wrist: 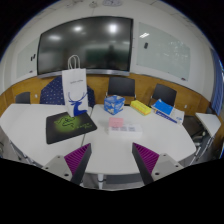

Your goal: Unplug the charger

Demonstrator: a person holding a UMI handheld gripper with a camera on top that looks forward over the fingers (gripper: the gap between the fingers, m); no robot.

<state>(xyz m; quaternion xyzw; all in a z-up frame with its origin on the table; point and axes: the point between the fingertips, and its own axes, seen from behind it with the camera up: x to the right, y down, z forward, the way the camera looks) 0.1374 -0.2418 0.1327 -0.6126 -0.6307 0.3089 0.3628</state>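
My gripper (112, 160) is open, its two fingers with magenta pads (76, 160) spread wide above the near edge of a white table (40, 135). Nothing stands between the fingers. Beyond them, near the middle of the table, lies a small white and pink object (115, 125); I cannot tell whether it is a charger or a socket strip. No cable or plug shows clearly.
On the table stand a black mat with a green pattern (70, 124), a white paper bag with blue print (75, 90), a blue patterned box (114, 103), a yellow item (141, 107) and a blue and white box (168, 112). Chairs and a dark wall screen (88, 45) are behind.
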